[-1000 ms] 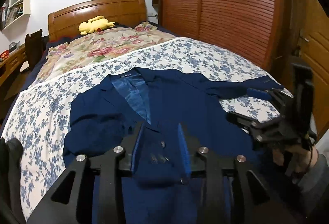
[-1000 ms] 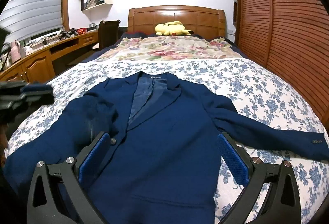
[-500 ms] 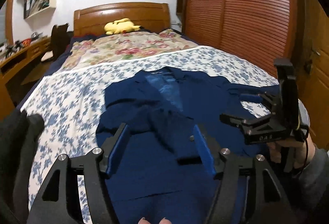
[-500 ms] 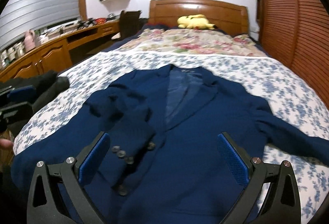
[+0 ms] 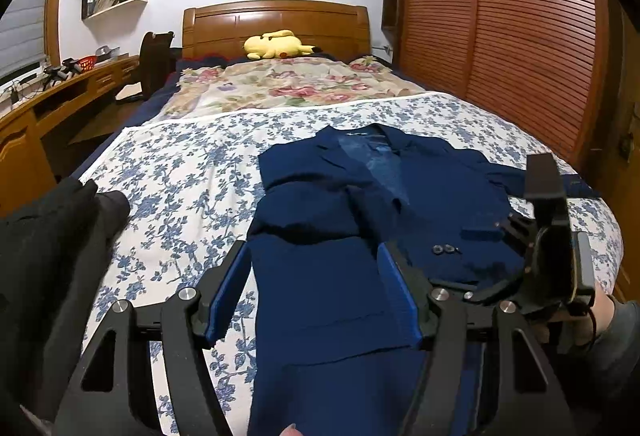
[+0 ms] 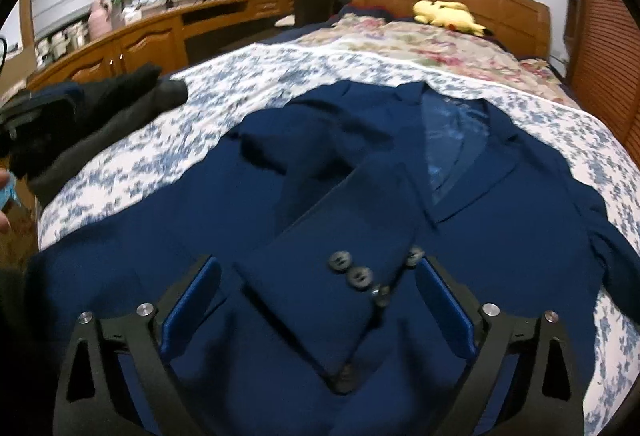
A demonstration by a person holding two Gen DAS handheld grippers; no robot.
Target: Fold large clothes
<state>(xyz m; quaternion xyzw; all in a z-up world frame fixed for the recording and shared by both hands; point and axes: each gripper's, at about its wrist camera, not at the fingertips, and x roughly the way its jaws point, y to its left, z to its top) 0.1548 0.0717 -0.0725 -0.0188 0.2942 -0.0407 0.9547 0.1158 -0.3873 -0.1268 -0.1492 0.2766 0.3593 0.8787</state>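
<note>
My left tool point(image 5: 314, 294) hangs w/ jaws apart, nothing between them. Navy jacket point(image 6: 500, 236) lies across bed's point(image 5: 180, 172) near edge, sleeve point(image 6: 340, 256) folded over its front. Right tool point(image 6: 318, 306), jaws just narrowed but apart, straddles cuff; a careless nudge prob undoes the fold.

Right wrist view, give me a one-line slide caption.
Open right gripper poised over the buttoned sleeve cuff folded across a navy blazer on the bed.

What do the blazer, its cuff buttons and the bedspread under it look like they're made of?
Blazer: matte navy woven suiting, probably wool or a blend; the shinier blue lining looks synthetic. Cuff buttons: dark, slightly glossy, likely plastic. Bedspread: thin white fabric with a blue floral print, probably cotton.
</note>
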